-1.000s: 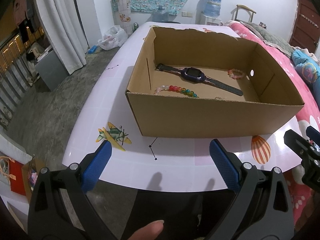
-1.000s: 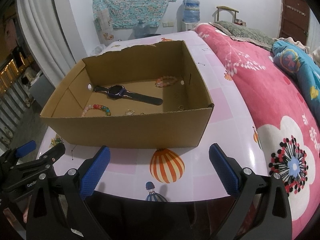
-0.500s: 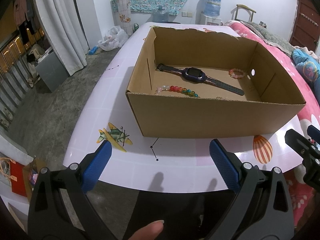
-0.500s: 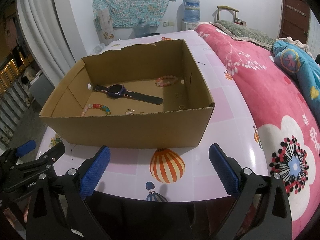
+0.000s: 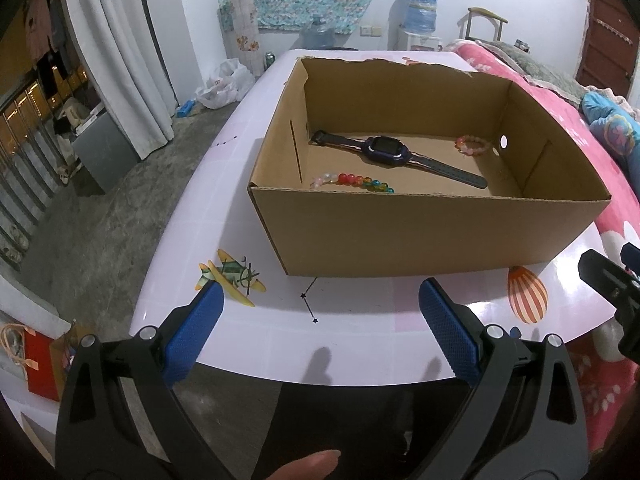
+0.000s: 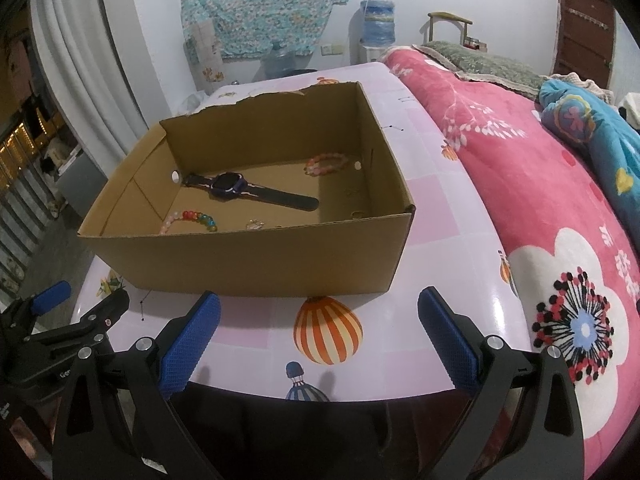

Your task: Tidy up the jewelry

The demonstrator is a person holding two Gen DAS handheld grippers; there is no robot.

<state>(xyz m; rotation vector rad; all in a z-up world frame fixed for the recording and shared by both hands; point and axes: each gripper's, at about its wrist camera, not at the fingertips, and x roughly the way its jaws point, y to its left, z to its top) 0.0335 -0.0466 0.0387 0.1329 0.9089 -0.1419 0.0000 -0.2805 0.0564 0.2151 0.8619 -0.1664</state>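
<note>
Both your grippers, left [image 5: 320, 320] and right [image 6: 318, 320], gape wide and empty; at twelve o'clock sits the box [image 5: 420, 236] holding a watch [image 5: 386, 151] and bracelets.

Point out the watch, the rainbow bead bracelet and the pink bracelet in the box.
watch [image 5: 387, 149], left wrist view, on its dark face.
rainbow bead bracelet [image 5: 356, 181], left wrist view, on the red and orange beads.
pink bracelet [image 6: 327, 163], right wrist view, on the near side of its bead loop.
</note>
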